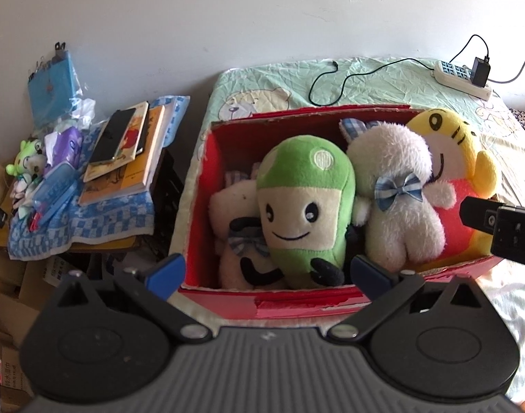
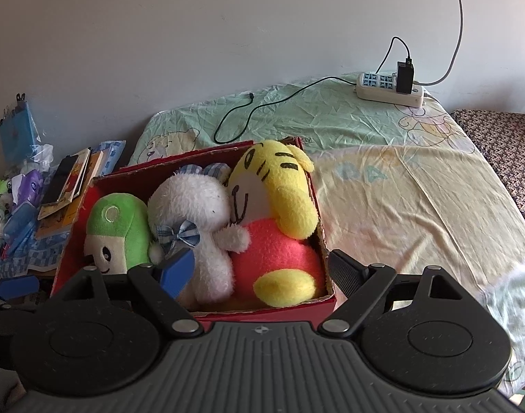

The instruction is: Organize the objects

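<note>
Both tongs spread wide and empty: left gripper [image 1: 267, 272] poised at the near rim of the red box [image 1: 297, 304], one blue-padded finger either side of the green plush [image 1: 303, 206]; right gripper [image 2: 259, 272] likewise gaping, hovering over the near right corner of the same box, holding nothing

Judged as the close of packing or a pause before a last adjustment, since no loose toy shows on the bedsheet [image 2: 400, 189]. For a tidy finish: come straight down rather than sideways, pinch only soft body and never the cardboard wall, press the tall ones down gently so nothing springs back out. Best to keep the two tongs from crossing (right one already shows at the right edge of the left wrist view, close above the box)

Box standing on the bed, near its left edge, open-topped, red inside and out, rim a little frayed. Packed tight in a row: green plush with a cream smiling face at left, leaning over a white toy [image 1: 235, 206] mostly buried beneath; white fluffy plush [image 1: 396, 203] with a blue checked bow in the middle; yellow-and-red plush [image 2: 276, 206] at right, head rising above the far wall. Power strip [image 2: 389, 89] and black cable [image 2: 262, 110] lying far off on the sheet, well apart from the box; cluttered side table with books [image 1: 125, 158] to the left
</note>
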`<state>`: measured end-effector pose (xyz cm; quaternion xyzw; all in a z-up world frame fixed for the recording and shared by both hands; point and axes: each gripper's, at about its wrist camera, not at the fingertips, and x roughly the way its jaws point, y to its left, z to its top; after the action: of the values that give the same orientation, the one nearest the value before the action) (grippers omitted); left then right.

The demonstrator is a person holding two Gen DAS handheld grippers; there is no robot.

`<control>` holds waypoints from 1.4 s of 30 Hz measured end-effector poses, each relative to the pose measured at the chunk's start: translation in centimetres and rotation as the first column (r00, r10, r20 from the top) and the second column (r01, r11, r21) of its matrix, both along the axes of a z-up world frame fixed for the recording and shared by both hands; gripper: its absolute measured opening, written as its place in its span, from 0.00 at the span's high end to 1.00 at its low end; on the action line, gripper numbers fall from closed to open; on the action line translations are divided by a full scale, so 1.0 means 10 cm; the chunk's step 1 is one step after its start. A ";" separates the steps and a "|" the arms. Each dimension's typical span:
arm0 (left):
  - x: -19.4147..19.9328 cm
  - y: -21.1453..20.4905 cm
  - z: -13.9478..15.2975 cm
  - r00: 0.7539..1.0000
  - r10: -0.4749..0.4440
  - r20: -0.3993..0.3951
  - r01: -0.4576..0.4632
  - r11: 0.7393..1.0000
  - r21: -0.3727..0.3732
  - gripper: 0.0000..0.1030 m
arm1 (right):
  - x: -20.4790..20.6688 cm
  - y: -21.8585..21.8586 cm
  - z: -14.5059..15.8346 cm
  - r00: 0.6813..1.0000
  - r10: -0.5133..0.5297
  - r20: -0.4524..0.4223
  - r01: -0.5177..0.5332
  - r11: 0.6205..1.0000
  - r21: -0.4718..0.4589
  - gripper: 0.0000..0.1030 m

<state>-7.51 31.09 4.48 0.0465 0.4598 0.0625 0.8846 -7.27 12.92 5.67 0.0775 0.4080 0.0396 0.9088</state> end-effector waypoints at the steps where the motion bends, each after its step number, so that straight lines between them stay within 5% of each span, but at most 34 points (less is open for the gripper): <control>1: 0.00 0.01 0.00 1.000 0.000 0.001 0.001 1.000 -0.003 0.01 | 0.01 0.01 0.00 1.000 0.000 -0.003 0.000 1.000 -0.005 0.16; 42: 0.09 -0.03 0.10 0.998 -0.024 0.053 0.026 0.999 -0.030 0.01 | 0.11 -0.04 0.04 1.000 0.006 -0.001 -0.006 1.000 -0.014 0.15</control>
<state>-6.63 30.79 5.47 0.0372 0.4367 0.0456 0.8977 -6.15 12.53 6.05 0.0700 0.4091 0.0394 0.9090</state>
